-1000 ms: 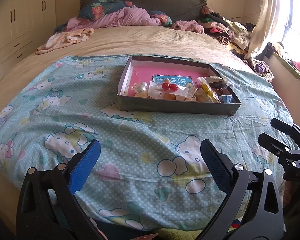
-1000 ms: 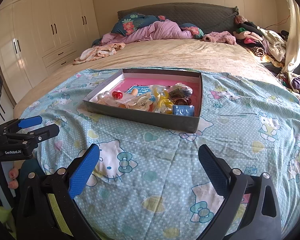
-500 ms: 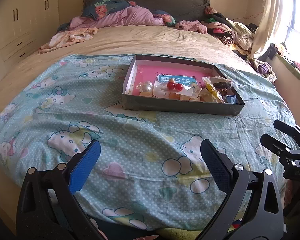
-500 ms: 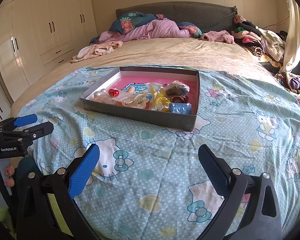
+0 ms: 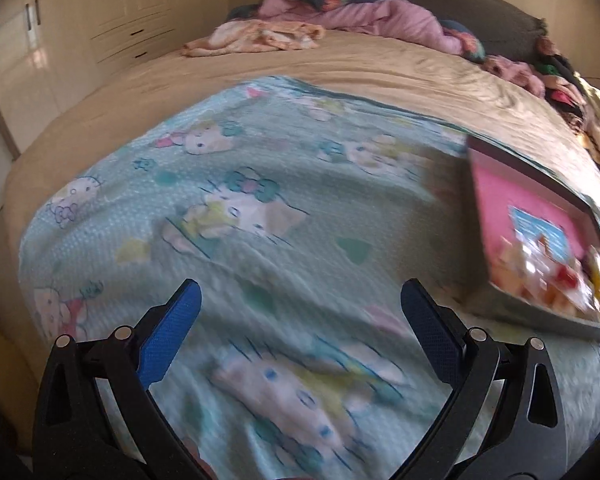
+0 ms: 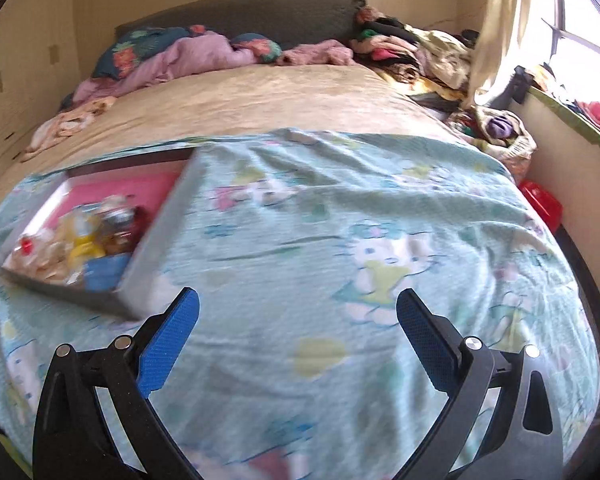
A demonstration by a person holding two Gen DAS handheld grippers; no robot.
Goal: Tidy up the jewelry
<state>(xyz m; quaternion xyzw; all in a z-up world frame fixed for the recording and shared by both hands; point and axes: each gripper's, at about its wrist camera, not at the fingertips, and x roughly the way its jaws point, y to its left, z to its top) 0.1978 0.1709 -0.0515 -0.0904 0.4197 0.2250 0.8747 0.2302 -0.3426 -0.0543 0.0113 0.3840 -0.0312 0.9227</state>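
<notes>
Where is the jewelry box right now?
The jewelry box lies on the cartoon-print blanket, at the right edge of the left wrist view and left in the right wrist view.

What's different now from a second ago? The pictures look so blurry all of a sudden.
Both grippers swung apart. The left gripper turned left, so the jewelry box slid to the right edge of its view. The right gripper turned right, putting the box at its left. The blur comes from that motion. Nothing was grasped or released: both sets of jaws stay wide open and empty, and the box still sits on the cartoon-cat blanket.
</notes>
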